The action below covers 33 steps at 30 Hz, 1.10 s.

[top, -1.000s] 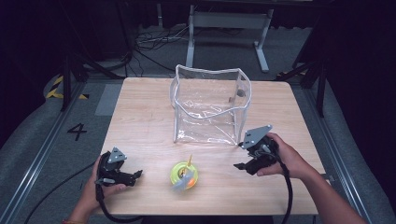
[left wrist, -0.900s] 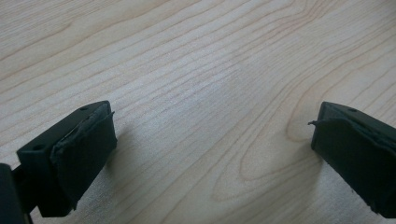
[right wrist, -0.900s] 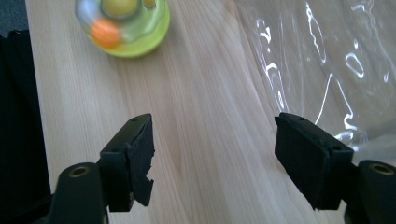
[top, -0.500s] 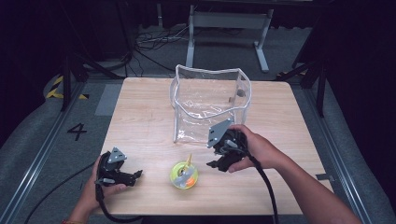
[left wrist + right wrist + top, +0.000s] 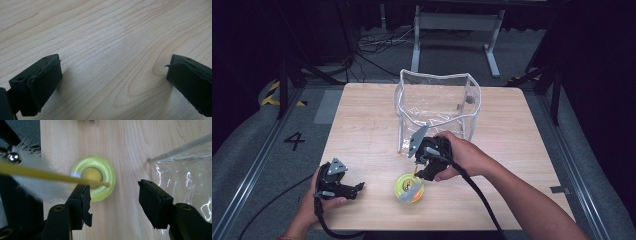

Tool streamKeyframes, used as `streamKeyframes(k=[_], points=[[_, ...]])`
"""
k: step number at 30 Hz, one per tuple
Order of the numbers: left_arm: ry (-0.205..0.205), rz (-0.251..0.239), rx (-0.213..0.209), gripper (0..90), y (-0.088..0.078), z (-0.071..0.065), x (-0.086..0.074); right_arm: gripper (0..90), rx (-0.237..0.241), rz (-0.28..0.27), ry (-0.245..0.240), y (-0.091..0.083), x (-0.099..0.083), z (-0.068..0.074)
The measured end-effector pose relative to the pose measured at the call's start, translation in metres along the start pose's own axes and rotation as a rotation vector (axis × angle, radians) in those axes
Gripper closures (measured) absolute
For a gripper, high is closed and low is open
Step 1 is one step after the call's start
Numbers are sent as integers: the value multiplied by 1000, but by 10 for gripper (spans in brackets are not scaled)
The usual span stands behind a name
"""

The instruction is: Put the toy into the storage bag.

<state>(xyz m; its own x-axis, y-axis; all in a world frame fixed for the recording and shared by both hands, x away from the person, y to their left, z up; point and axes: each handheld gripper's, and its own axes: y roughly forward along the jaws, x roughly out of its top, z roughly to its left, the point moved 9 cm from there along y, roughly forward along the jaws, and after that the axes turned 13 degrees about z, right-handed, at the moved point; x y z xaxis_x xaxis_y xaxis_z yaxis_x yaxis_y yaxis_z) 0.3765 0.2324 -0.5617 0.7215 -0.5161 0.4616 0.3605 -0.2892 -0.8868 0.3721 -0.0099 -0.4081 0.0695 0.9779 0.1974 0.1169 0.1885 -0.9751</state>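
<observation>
Wooden table (image 5: 362,120): right claw (image 5: 112,195), half-spread and closing, empty above yellow toy (image 5: 93,181); left claw (image 5: 112,82) wide.

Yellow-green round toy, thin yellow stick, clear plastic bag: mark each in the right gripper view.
Yellow-green round toy (image 5: 106,192), right gripper view, on its ribbed outer ring.
Thin yellow stick (image 5: 42,174), right gripper view, midway along its shaft.
Clear plastic bag (image 5: 185,167), right gripper view, on its crinkled side wall.
</observation>
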Motion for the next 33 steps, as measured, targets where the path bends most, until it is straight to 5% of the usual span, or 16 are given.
streamKeyframes(k=[7, 9, 10, 13, 20, 33], points=[[3, -1, -2, 3, 0, 0, 0, 620, 33, -1, -17, 5, 7, 4], [2, 0, -2, 3, 0, 0, 0, 699, 31, 6, -34, 5, 8, 6], [4, 0, -2, 3, 0, 0, 0, 807, 24, 9, -33, 4, 8, 6], [2, 0, -2, 3, 0, 0, 0, 857, 13, 11, -42, 1, 8, 5], [7, 4, -8, 3, 0, 0, 0, 878, 8, 49, -62, -5, -1, 7], [5, -1, -3, 4, 0, 0, 0, 878, -39, 68, -3, -30, -44, 2]])
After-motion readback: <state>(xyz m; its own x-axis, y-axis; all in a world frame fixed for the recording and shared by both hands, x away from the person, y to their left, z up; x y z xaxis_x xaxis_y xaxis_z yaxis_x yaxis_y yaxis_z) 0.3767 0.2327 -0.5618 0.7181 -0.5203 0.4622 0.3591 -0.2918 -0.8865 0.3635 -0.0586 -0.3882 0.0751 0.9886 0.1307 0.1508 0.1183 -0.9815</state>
